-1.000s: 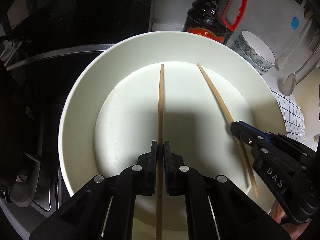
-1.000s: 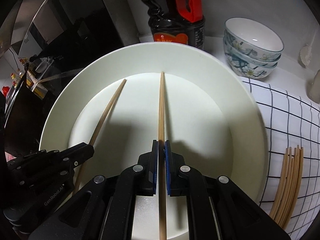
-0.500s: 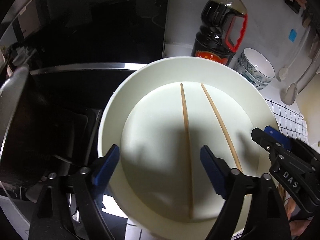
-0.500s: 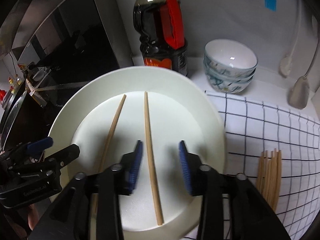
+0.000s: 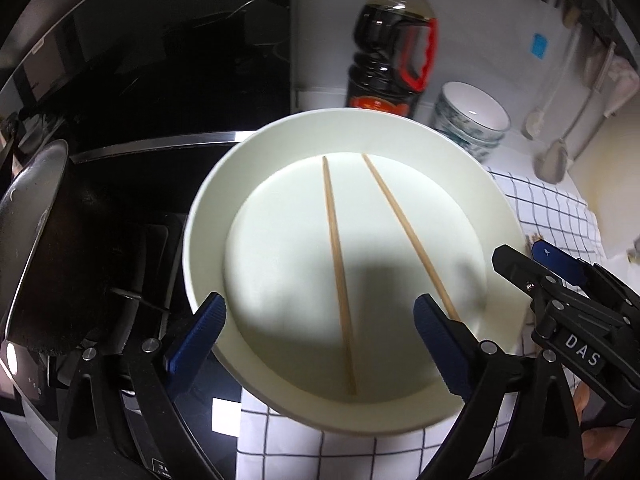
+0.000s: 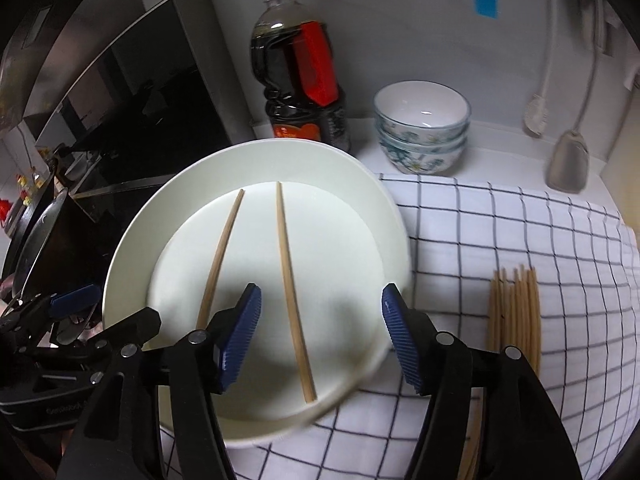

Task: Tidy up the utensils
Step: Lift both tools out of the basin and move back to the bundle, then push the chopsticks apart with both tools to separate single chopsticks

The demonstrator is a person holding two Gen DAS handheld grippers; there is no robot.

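Jaws, left: the left gripper [image 5: 318,322] stands wide apart, its jaws having just been opening; nothing is gripped, and one chopstick lies loose on the plate beneath the gap.
Jaws, right: the right gripper [image 6: 320,332] is partly spread, its jaws also having just been opening; they hold nothing, with the other chopstick lying below and between the blue pads [image 6: 402,338].
Chopsticks on plate: two chopsticks, the left one [image 5: 339,274] and the right one [image 5: 408,236], rest flat inside the white plate [image 5: 208,216], tips close together at the far side and spreading apart toward the near rim.
Look of the chopsticks: thin, pale wooden sticks, straight and plain, tapering to the far end.
Remaining bundle: a bunch of similar chopsticks [image 6: 514,312] lies on the checked cloth [image 6: 520,220], to the right of the plate.
Bench: the plate sits partly on the cloth, beside a dark stove [image 5: 132,120]; a dark sauce bottle [image 6: 300,76] and stacked bowls [image 6: 422,128] stand behind it.
Doing the step well: probably both hands should lift clear without brushing the loose sticks, then go to the bundle and take one stick each near its thick end.
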